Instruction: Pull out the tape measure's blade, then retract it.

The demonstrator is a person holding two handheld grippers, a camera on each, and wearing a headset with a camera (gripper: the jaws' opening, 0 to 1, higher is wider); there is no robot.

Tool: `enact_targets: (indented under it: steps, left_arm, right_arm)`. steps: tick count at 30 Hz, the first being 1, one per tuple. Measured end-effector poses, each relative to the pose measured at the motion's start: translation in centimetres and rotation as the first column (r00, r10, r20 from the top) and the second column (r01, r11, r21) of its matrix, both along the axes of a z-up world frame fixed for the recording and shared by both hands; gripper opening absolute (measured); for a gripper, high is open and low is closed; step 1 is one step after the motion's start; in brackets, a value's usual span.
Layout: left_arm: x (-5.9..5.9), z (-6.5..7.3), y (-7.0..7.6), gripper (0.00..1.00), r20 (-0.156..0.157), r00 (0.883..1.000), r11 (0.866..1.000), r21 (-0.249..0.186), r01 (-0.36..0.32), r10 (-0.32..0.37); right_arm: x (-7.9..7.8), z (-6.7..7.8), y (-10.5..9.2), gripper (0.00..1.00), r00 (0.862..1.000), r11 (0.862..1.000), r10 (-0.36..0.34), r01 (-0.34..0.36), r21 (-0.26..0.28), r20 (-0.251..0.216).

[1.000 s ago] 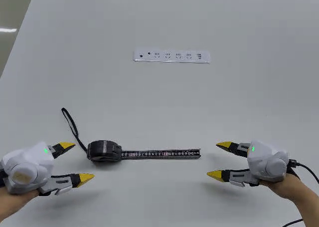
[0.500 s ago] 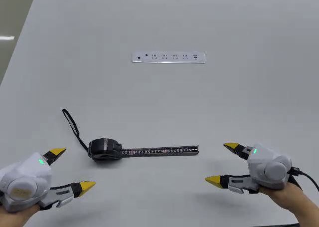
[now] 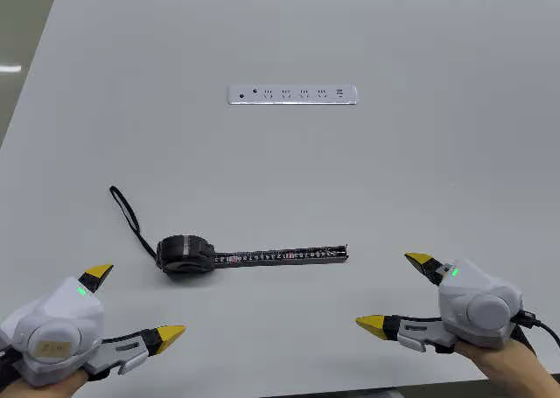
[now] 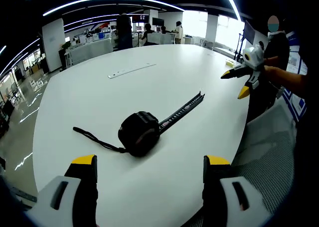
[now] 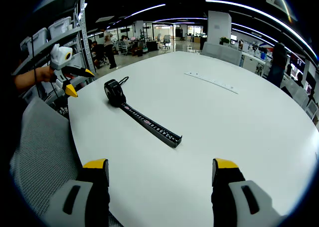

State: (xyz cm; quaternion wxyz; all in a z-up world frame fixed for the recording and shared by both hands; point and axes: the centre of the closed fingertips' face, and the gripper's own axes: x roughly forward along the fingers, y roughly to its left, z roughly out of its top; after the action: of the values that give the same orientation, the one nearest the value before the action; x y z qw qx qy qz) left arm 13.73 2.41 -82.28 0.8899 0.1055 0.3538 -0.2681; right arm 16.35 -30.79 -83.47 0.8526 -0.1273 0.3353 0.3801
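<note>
Office space with shelving and long ceiling lights is seen beyond a wide white table (image 3: 262,31) in both gripper views.

The left gripper (image 3: 134,302) is held low near the table's front edge with its yellow-tipped jaws spread wide. Nothing is gripped and nothing is touched. Ahead of it and slightly toward the right gripper, the tape measure's black case (image 3: 185,254) lies on the table, near but clearly apart from the jaws. A black wrist strap (image 3: 127,214) trails from the case away from this gripper.

The right gripper (image 3: 394,290) is likewise wide open and empty. Its jaws are pointed toward the left gripper across the table. The blade (image 3: 280,256) is drawn out of the case and laid flat along the surface, and its free end (image 3: 345,253) stops short of the right gripper, near it and a little further out. Well beyond both grippers, a white power strip (image 3: 292,94) lies across the table.

The pull-out step is judged to be done, since the blade lies extended with neither gripper on it, and the retraction is not yet begun. For the next move, the case would probably have to be steadied by the left gripper while the blade is released or fed back, with the free end guided by the right gripper so that it does not whip.
</note>
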Motion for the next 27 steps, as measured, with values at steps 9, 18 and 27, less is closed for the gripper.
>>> enact_targets:
  steps: [9, 18, 27]
  left_arm:
    - [-0.8, 0.5, -0.9, 0.96, 0.015, 0.999, 0.999, -0.013, -0.043, 0.043]
    - [-1.4, 1.2, -1.1, 0.99, 0.046, 0.993, 0.994, -0.042, -0.103, 0.105]
    - [-1.7, 1.2, -0.8, 0.99, 0.050, 0.985, 0.986, -0.042, -0.163, 0.165]
  right_arm:
    - [-0.8, 0.7, 0.3, 0.91, 0.998, 0.998, -0.056, 0.056, -0.002, 0.017]
    - [-1.2, 1.3, 1.3, 0.94, 0.996, 0.997, -0.079, 0.079, 0.011, 0.042]
    - [-1.6, 1.2, 2.1, 0.97, 0.996, 0.997, -0.082, 0.081, 0.017, 0.042]
